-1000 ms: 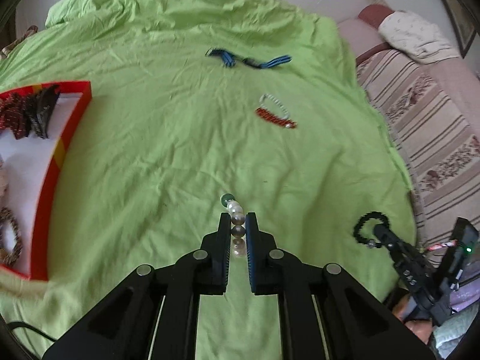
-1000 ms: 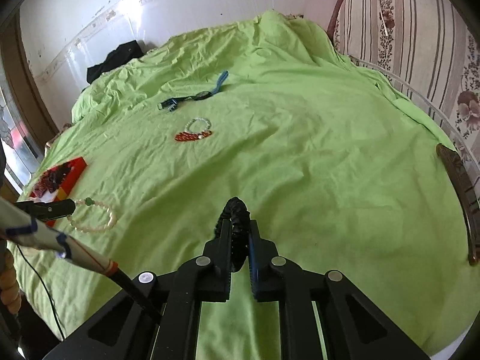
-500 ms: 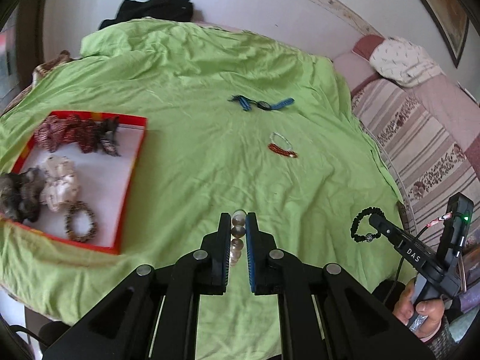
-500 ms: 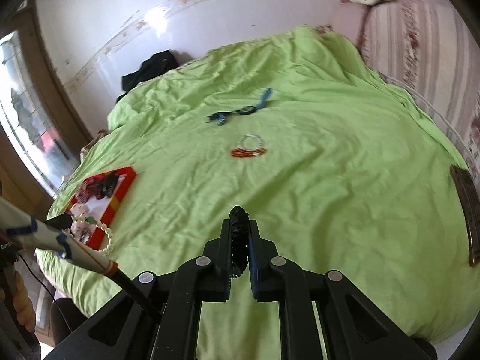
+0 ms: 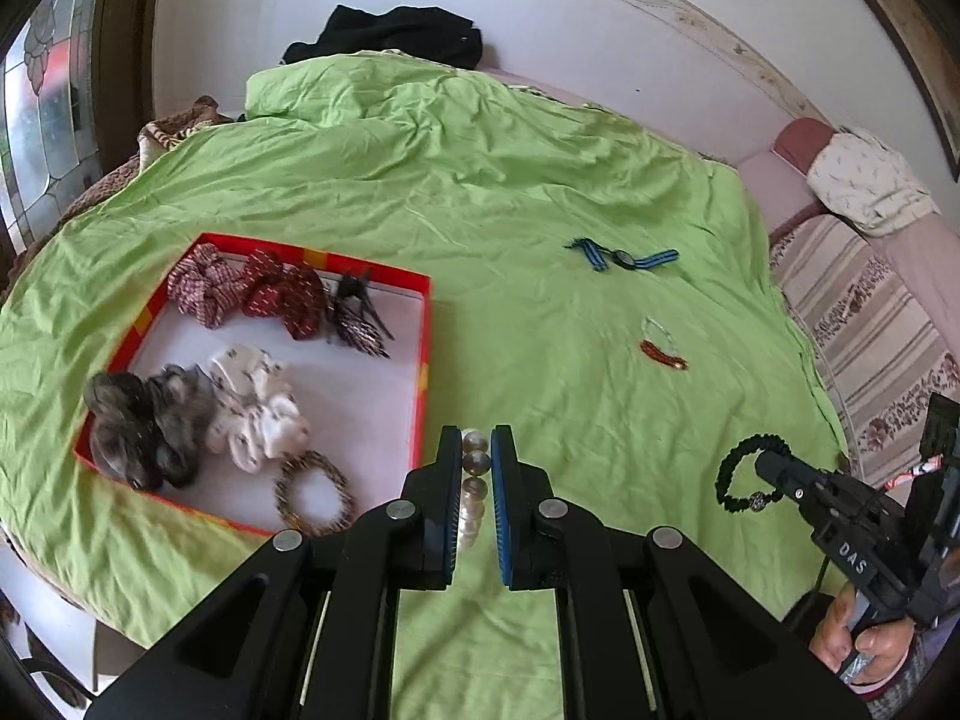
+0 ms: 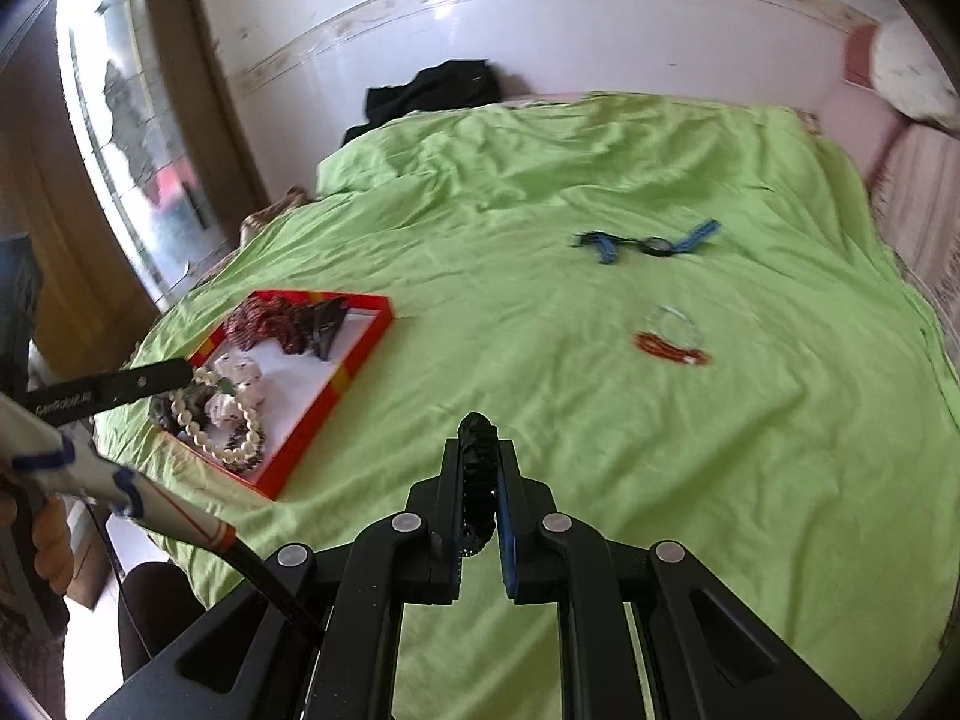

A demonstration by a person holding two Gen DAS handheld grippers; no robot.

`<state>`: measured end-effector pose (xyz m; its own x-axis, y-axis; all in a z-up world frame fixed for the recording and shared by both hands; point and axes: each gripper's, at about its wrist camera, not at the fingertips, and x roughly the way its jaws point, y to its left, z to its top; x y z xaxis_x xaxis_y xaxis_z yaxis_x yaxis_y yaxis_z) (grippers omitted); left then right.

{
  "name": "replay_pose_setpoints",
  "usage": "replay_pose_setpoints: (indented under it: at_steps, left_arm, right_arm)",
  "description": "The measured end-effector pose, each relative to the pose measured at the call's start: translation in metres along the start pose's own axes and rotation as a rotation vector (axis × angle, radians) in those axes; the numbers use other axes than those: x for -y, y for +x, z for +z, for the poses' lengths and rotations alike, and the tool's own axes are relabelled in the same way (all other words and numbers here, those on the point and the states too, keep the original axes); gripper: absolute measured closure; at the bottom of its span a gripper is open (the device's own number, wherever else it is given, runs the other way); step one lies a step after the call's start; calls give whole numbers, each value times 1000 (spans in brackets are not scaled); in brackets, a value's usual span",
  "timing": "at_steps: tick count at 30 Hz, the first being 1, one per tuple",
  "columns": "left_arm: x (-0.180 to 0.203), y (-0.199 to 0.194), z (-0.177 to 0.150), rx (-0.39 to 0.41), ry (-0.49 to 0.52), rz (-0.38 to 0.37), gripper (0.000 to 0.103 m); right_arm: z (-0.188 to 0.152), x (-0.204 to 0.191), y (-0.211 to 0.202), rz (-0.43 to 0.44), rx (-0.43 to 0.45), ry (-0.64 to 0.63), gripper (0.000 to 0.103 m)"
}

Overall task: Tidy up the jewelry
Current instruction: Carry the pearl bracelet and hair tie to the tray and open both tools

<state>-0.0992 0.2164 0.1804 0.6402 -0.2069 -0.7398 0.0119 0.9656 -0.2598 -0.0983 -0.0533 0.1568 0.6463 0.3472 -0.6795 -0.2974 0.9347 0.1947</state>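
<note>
Left gripper (image 5: 477, 459): jaws nearly closed, pinching a pearl bead bracelet (image 5: 474, 462); the loop hangs free below the fingers, seen from the right wrist view above the near end of the tray.

Right gripper (image 6: 480, 462): jaws nearly closed on a black beaded bracelet (image 6: 479, 450); from the left wrist view its loop dangles off the fingertips over the bed's right edge. A hand (image 5: 858, 639) grips the handle below.

Red-rimmed tray (image 5: 423, 360), white floor, sits on the bed at left, just beyond the left gripper. Inside: red patterned scrunchies (image 5: 240, 291) along the far wall, a dark hair clip (image 5: 357, 318) beside them, a white printed scrunchie (image 5: 258, 408) and a grey furry scrunchie (image 5: 144, 426) mid-tray, a brown woven bracelet (image 5: 312, 492) at the near edge.

Loose on the sheet, well apart from the tray: a red and white bead bracelet (image 5: 660, 345) right of centre; farther back, a watch with a blue striped strap (image 5: 624, 256), lying open.

Surface: bed under a lime green sheet (image 5: 510, 192), creased throughout, bunched at the far end. Black garment (image 5: 390, 36) lies at the head against a white wall with a faded patterned border. Stained-glass window (image 5: 42, 120) in a dark frame at left. Striped floral sofa (image 5: 870, 330) along the right, a white printed cushion (image 5: 864, 180) on it.
</note>
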Motion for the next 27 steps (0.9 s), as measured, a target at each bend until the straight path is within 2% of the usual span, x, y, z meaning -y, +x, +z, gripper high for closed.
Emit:
replay_pose_setpoints:
  at_steps: [5,10,13,16,22,27]
  left_arm:
    - [-22,22,13,-23,-45,-10,94]
    - [-52,58,14,-44,-178,-96,94]
    - [-75,86,2,-90,-260,-94,94]
    - [-94,105,-11,-125,-312,-61,94]
    - [-115,107,-18,-98,-344,-58,94]
    - [-121,101,-20,-74,-345,-59,94]
  right_arm:
    - [22,-30,33,46,-42,-29,93]
    - [46,-58,62,58,-59,-69,93]
    - [60,-72,80,75,-77,-85,93]
    - [72,-90,98,114,-102,-99,93]
    - [89,-132,150,243,-193,-83,92]
    - [86,-157,198,300,-277,-54,93]
